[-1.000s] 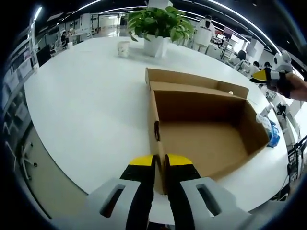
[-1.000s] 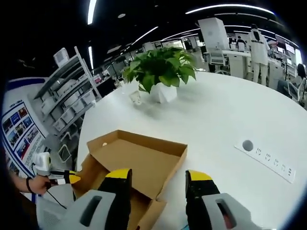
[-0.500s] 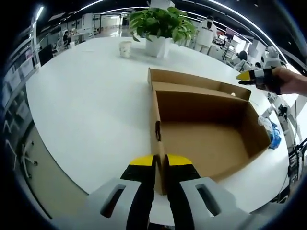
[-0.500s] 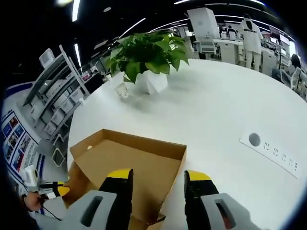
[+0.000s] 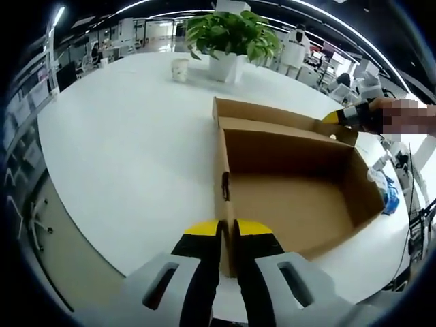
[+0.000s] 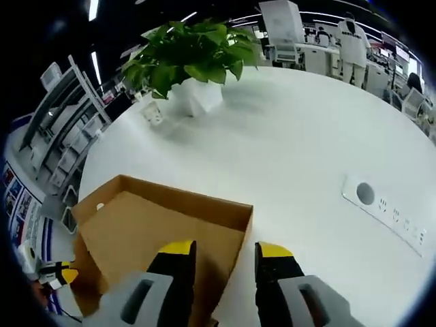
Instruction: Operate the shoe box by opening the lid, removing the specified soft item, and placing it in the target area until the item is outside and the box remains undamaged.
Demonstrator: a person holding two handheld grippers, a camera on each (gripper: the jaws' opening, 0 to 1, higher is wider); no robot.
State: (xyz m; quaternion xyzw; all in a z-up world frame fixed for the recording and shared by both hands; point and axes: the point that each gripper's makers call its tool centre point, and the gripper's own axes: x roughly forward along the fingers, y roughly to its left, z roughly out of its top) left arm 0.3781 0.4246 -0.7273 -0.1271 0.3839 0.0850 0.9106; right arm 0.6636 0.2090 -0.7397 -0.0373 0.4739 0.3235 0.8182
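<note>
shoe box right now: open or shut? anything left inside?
Open. The shoe box has its lid folded back, and the bare brown floor shows nothing inside. The left gripper pinches its near wall.

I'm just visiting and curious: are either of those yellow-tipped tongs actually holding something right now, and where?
The left tongs pinch the cardboard box by the top edge of its near side wall. The right tongs straddle the far wall's edge, open, gripping nothing.

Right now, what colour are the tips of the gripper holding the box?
Yellow. The left gripper tips show best in the left gripper view, pinching the brown box wall.
</note>
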